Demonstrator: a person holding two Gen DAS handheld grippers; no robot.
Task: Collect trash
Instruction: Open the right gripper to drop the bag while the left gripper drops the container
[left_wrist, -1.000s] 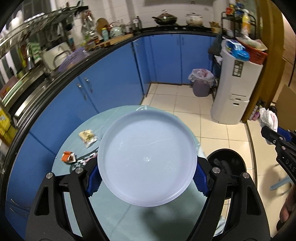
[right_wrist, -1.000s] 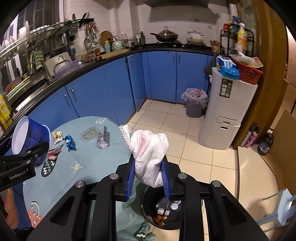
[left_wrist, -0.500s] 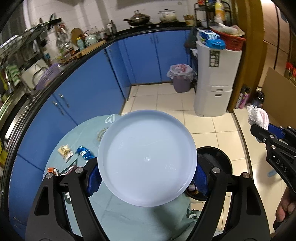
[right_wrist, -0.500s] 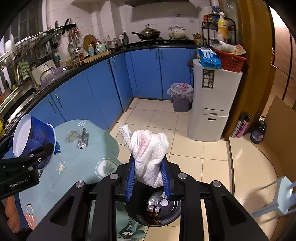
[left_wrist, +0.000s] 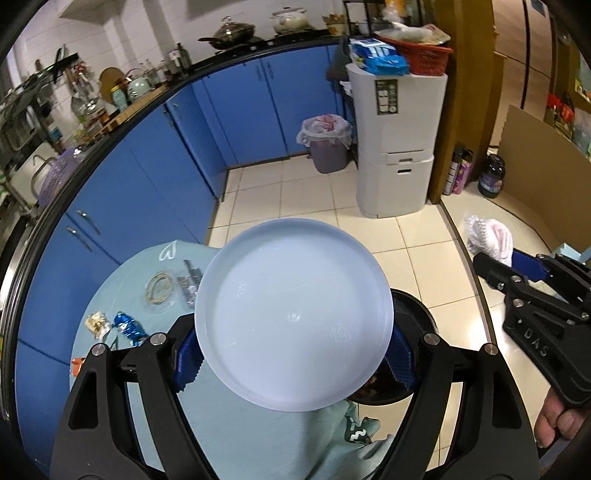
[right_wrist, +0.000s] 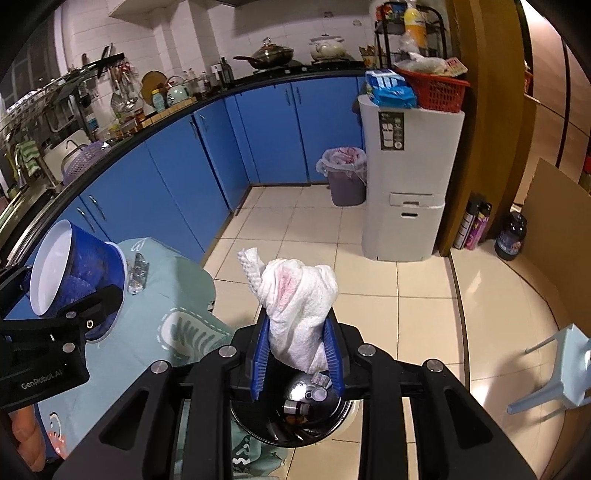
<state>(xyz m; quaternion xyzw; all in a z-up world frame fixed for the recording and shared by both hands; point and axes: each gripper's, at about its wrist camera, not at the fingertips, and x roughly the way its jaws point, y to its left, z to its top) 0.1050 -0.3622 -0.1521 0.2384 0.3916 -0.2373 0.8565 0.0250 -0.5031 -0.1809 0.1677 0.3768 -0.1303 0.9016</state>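
My left gripper (left_wrist: 294, 360) is shut on a blue plastic bowl (left_wrist: 291, 321); its white bottom faces the camera and the blue pads press its sides. The bowl (right_wrist: 74, 269) is tilted over the table's teal cloth (left_wrist: 240, 424). My right gripper (right_wrist: 297, 350) grips a white tissue wad (right_wrist: 299, 295) with pink stains, and its jaws are opening, pads still touching the wad. It hangs right over the black bin (right_wrist: 295, 417), which holds bottles and scraps. On the cloth lie a blue wrapper (left_wrist: 127, 326), a yellowish wrapper (left_wrist: 96, 322) and a silver wrapper (left_wrist: 190, 284).
The black bin (left_wrist: 413, 317) stands on the floor against the table's edge. Blue cabinets (left_wrist: 155, 177) curve along the left. A lined purple bin (left_wrist: 327, 147) and a grey drawer unit (left_wrist: 397, 147) stand at the back. A pale plastic stool (right_wrist: 554, 369) is at the right.
Both grippers have moved across toward the black bin with their loads. The bin now sits directly under the right gripper's tissue wad, and the bowl is near the table's edge.
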